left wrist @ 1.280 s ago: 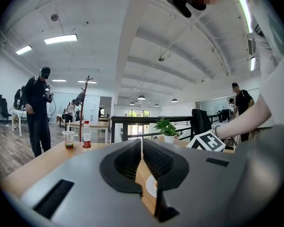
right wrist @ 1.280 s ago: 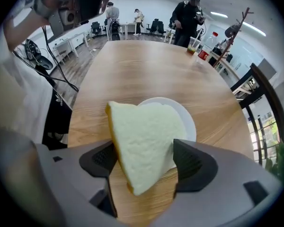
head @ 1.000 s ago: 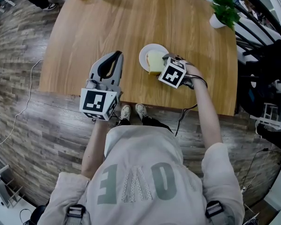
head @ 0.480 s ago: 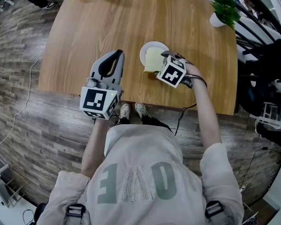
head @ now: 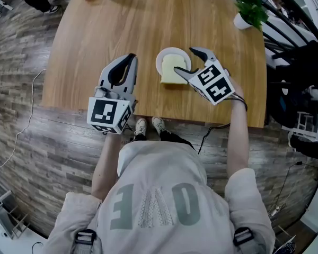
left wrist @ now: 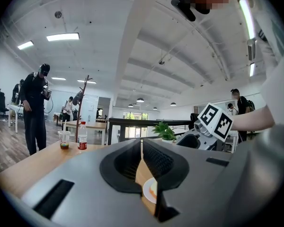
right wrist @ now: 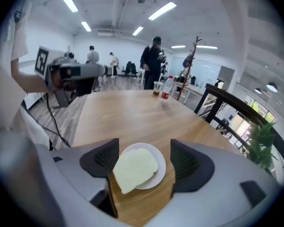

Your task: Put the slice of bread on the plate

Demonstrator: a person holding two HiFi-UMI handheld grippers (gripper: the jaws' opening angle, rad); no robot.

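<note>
Fingers [right wrist: 186, 164] of the right gripper [head: 185, 61] stand wide apart w/ nothing btwn them. Its own view shows both pads clear of the slice of bread [right wrist: 135, 167], which sits framed in the gap but lower down, on the plate [right wrist: 161, 161]. We read that as a let-go stance: jaws spread so no pad drags the soft slice. The gripper hangs just beside the plate, on its right in the head view, tips aimed across it.

The bread lies on the plate but not centred: one corner overhangs the rim on the side toward us and the table edge. Most of it is over the plate, so we judge it stable, i.e. little tipping risk. The plate sits near the front edge of the table [head: 122, 20], w/in easy reach, prob. why one arm is enough here.

Fingers [left wrist: 163, 162] of the left gripper [head: 128, 62] are together, only a thin slit showing, and they hold nothing. It's held over the table's front edge, left of the plate and apart from it. We take it as parked out of the way, since a light slice needs no 2nd grip.

Task looks done, or v. nearly. If anything's left, it'd be a nudge to centre the slice. We'd go gently, as bread dents easily.
</note>
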